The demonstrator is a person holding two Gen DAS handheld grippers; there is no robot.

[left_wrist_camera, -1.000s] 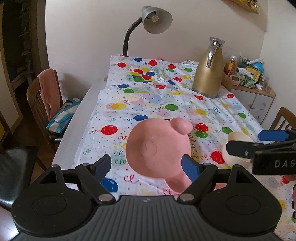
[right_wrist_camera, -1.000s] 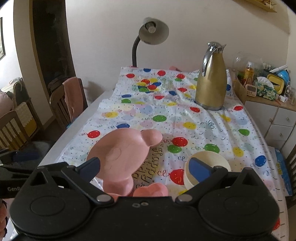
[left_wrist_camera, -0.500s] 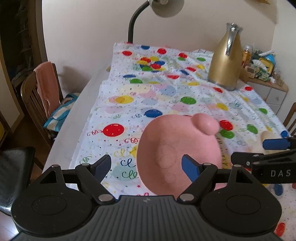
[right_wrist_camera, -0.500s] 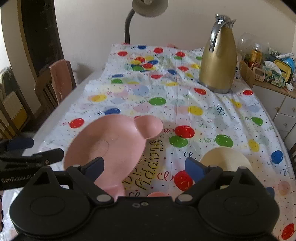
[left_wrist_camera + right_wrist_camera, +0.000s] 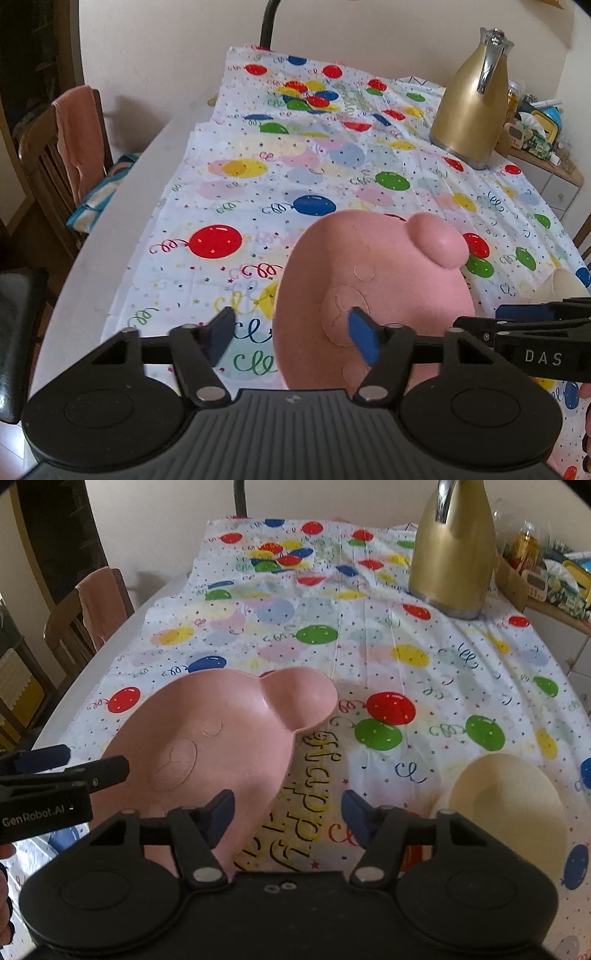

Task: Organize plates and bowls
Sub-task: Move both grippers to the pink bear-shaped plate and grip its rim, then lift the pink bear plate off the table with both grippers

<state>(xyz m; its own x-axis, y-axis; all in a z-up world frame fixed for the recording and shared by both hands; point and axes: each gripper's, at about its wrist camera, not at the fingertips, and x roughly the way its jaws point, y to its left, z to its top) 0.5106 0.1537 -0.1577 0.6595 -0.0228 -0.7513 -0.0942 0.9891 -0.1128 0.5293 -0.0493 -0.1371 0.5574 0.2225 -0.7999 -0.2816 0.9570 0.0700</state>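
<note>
Hovering low over a table spread with a balloon-print tablecloth (image 5: 258,206), the left gripper (image 5: 291,332) had just been narrowing its jaws, and they stood about half apart. Its right blue pad (image 5: 364,338) lay over the near-left part of the pink bear-shaped plate (image 5: 376,291), while the left pad sat over bare cloth, so the plate's left rim fell between them; whether either pad touched the rim could not be told. The plate lay flat on the cloth near the front of the table, its round ear lobe pointing to the far right.

The right gripper (image 5: 288,812) had likewise just been closing its jaws, and they were also roughly half apart. Its left pad (image 5: 221,812) hung over the plate's near-right edge and its right pad over the lettered patch of cloth; nothing was visibly clamped. Just to the right of that gripper, apart from the plate, sat a cream bowl (image 5: 513,812) on the cloth.

Each gripper showed in the other's view, coming in from the side at about plate level.

Far back on the right stood a gold thermal carafe (image 5: 472,110) on the cloth, with a cluttered side cabinet (image 5: 543,162) beyond it. A wooden chair (image 5: 48,155) draped with a pink towel (image 5: 79,136) stood at the table's left side, and a lamp's black gooseneck (image 5: 267,22) rose at the far end.
</note>
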